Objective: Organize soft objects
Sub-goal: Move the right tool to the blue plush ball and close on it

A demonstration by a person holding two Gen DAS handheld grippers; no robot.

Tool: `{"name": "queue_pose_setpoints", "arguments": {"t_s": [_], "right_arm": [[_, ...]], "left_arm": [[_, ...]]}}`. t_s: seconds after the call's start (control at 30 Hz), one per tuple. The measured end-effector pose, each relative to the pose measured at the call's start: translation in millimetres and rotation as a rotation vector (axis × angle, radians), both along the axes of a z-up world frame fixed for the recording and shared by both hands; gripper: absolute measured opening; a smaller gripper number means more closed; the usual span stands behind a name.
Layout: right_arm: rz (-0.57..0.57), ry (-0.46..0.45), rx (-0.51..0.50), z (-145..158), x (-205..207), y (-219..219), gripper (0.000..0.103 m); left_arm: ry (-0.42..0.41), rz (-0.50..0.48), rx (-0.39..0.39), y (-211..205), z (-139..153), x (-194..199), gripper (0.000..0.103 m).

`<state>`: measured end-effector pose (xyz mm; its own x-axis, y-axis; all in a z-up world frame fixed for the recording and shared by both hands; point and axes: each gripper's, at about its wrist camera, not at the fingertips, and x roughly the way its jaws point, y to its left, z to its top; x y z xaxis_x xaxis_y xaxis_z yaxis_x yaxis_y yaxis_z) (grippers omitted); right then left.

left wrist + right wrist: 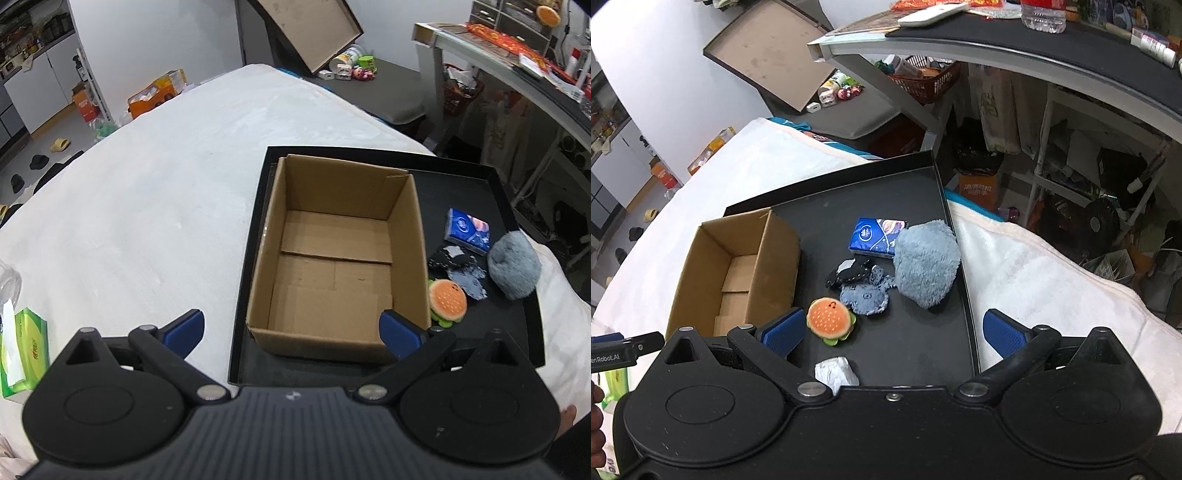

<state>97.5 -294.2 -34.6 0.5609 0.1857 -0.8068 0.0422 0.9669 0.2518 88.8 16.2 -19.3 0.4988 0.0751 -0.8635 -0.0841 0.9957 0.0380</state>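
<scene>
Both grippers: left gripper (291,330) and right gripper (894,332) hovering, fingers spread, gripping nothing.
Cardboard box (332,258): sitting empty on black tray (480,177).
Burger plush (830,320): lying beside box.

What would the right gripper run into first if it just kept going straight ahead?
Probably the black tray floor, just past the burger plush and short of the fluffy grey-blue pouch. The open right gripper points between them, though depth is hard to judge.
</scene>
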Motion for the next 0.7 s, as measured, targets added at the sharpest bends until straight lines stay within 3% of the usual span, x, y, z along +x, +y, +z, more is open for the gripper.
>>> {"name": "queue_pose_setpoints", "arguments": {"t_s": [0.4, 0.7], "right_arm": [[-0.061, 0.083, 0.049, -21.9, 48.2, -9.7, 0.103], [-0.078, 0.095, 0.063, -28.7, 81.4, -19.3, 0.103]], "left_arm": [[0.053, 0.042, 0.024, 10.2, -16.7, 31.6, 0.100], [0.087, 0.070, 0.020, 16.3, -22.6, 56.0, 0.100]]}}
